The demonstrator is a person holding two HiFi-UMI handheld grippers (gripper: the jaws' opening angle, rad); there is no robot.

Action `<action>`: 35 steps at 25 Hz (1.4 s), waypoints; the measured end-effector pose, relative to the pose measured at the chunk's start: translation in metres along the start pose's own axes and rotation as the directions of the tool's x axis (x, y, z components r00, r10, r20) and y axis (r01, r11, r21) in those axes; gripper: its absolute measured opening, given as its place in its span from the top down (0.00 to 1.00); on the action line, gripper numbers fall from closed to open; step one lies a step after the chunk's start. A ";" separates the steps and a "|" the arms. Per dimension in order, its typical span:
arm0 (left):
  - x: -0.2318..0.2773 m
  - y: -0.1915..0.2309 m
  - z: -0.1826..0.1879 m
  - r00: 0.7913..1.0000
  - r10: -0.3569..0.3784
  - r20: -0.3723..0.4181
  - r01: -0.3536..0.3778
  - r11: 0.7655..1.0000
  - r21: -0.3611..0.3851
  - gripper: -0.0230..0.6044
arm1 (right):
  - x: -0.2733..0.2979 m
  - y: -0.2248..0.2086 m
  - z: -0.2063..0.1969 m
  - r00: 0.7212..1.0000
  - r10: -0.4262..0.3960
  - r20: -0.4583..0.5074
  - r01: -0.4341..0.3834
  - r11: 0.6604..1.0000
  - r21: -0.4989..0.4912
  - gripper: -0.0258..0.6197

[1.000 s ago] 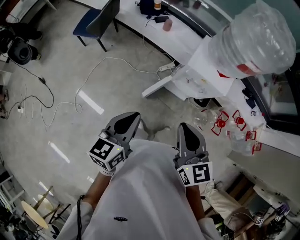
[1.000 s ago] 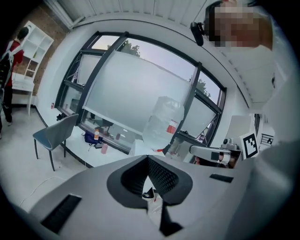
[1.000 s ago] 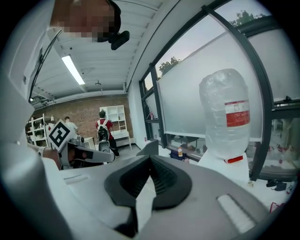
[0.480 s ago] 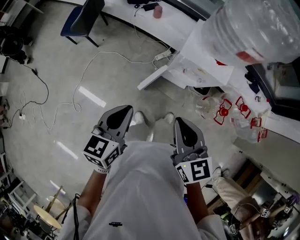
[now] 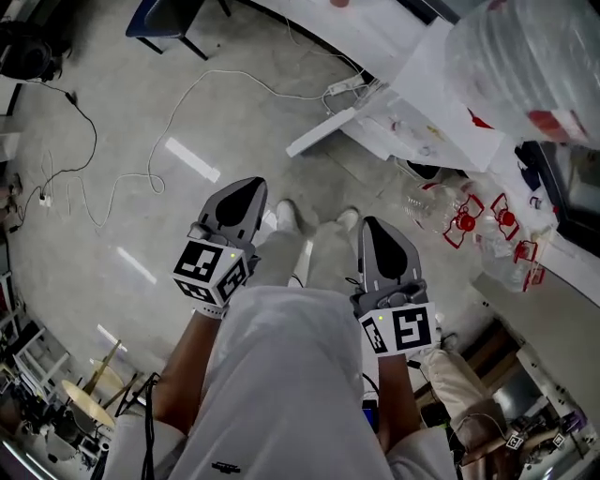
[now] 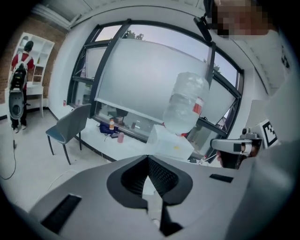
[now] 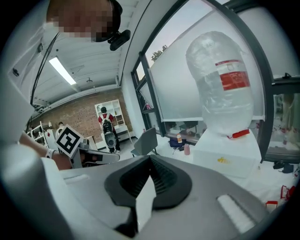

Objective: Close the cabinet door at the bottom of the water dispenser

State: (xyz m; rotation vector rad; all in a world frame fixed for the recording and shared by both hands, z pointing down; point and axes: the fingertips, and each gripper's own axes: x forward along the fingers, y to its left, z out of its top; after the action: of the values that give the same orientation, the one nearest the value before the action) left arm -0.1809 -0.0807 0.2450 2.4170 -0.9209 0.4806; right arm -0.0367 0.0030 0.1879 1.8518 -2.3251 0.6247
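The left gripper (image 5: 242,192) and right gripper (image 5: 378,239) hang closed and empty, well apart from the open cabinet door (image 5: 323,131); advise pushing its free edge squarely towards the water dispenser (image 5: 427,94).

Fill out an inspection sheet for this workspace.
Surface: pale polished floor, light glare.
Job's things: water dispenser with bottle on top; bottom cabinet door stands open.
Clutter: clear bottles with red handles beside the dispenser.
Grippers: left tool shut, empty; right tool shut, empty; both short of the door.
Cables: white cable and power strip on the floor; black cable farther left.
Surroundings: chair, white counter.
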 end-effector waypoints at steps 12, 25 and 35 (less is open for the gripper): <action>0.059 0.038 -0.084 0.991 0.004 -0.136 -0.010 0.999 -0.044 0.95 | 0.058 -0.029 -0.053 0.995 0.038 -0.092 -0.036 0.999 0.022 0.94; 0.122 0.069 -0.160 0.976 -0.020 -0.216 0.006 0.998 -0.063 0.95 | 0.108 -0.046 -0.141 0.976 0.104 -0.190 -0.092 0.993 0.071 0.94; 0.177 0.096 -0.221 0.953 -0.002 -0.304 -0.004 1.000 -0.020 0.95 | 0.135 -0.070 -0.192 0.964 0.117 -0.239 -0.105 0.993 0.063 0.95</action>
State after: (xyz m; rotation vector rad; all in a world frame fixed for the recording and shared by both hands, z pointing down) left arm -0.1538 -0.1076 0.5413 2.2398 -0.7868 0.8135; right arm -0.0373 -0.0596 0.4253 1.5700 -2.2815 0.8762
